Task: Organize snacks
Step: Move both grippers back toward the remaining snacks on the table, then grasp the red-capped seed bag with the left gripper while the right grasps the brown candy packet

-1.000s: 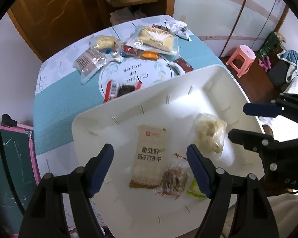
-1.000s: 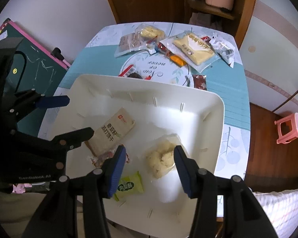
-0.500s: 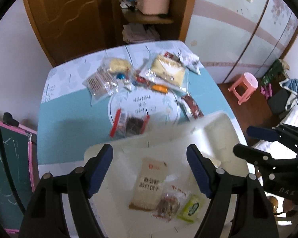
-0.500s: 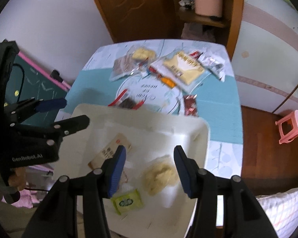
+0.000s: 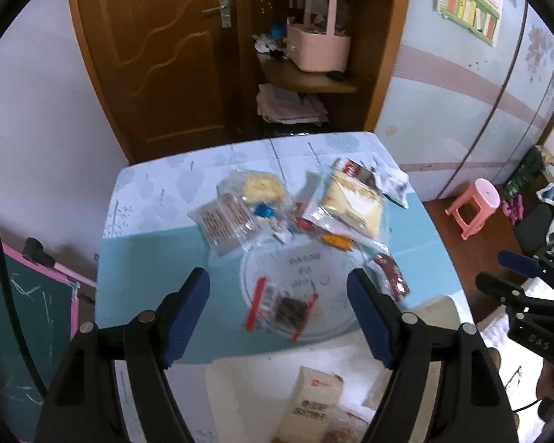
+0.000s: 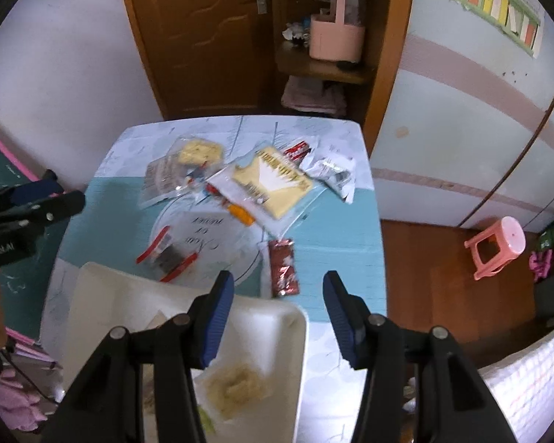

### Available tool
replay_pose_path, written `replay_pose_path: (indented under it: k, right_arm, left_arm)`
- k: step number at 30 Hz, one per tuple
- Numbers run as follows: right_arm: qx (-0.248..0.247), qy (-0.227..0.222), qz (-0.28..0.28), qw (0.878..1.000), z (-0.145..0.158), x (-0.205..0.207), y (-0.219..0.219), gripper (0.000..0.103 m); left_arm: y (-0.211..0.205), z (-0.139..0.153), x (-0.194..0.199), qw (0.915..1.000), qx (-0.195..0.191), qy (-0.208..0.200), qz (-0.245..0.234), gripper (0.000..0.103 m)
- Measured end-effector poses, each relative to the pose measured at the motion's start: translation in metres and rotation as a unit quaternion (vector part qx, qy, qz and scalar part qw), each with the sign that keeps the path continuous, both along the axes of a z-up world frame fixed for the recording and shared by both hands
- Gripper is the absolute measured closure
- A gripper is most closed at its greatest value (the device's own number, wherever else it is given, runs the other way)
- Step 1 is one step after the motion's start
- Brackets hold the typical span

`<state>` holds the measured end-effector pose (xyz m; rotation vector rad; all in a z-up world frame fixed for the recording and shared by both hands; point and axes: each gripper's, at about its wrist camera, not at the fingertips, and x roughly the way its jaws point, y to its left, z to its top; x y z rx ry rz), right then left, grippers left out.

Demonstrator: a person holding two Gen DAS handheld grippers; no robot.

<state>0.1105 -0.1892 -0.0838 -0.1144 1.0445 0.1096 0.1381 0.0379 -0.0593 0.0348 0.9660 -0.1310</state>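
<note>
Hovering wide open and empty, each hand-held gripper (image 5: 277,310) (image 6: 279,308) faces light, crinkly, slippery snack packets (image 6: 273,184); pinch a sealed edge

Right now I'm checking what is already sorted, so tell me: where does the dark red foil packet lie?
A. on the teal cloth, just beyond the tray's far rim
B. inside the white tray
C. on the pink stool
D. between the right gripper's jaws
A: the dark red foil packet lies flat on the teal cloth, outside the white tray, and both grippers are open and empty.
</note>
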Motion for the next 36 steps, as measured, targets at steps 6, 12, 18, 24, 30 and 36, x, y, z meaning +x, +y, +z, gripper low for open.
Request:
replay_pose_path:
  k: [6,12,18,24,30,36]
  right_arm:
    - [0.017,0.036,0.014,0.999,-0.010,0.028,-0.005,0.052]
    - [0.053,0.114,0.000,0.992,-0.040,0.067,-0.020,0.052]
    - [0.090,0.196,-0.031,0.976,-0.089,0.100,-0.033,0.051]
    - [0.073,0.248,-0.043,0.965,-0.137,0.115,-0.022,0.051]
    - [0.031,0.276,-0.032,0.960,-0.175,0.121,-0.003,0.051]
    - [0.018,0.287,-0.021,0.958,-0.191,0.124,0.010,0.050]
  left_arm:
    - [0.012,-0.014,0.029,0.9996,0.024,0.016,-0.004,0.025]
    - [0.022,-0.051,0.059,0.9977,0.008,0.066,-0.015,0.024]
    - [0.023,-0.110,0.080,0.9872,-0.019,0.156,-0.028,0.024]
    - [0.012,-0.163,0.087,0.9722,-0.024,0.230,-0.038,0.024]
    - [-0.006,-0.192,0.086,0.9590,-0.036,0.276,-0.052,0.024]
    - [-0.032,-0.214,0.082,0.9522,0.002,0.295,-0.077,0.024]
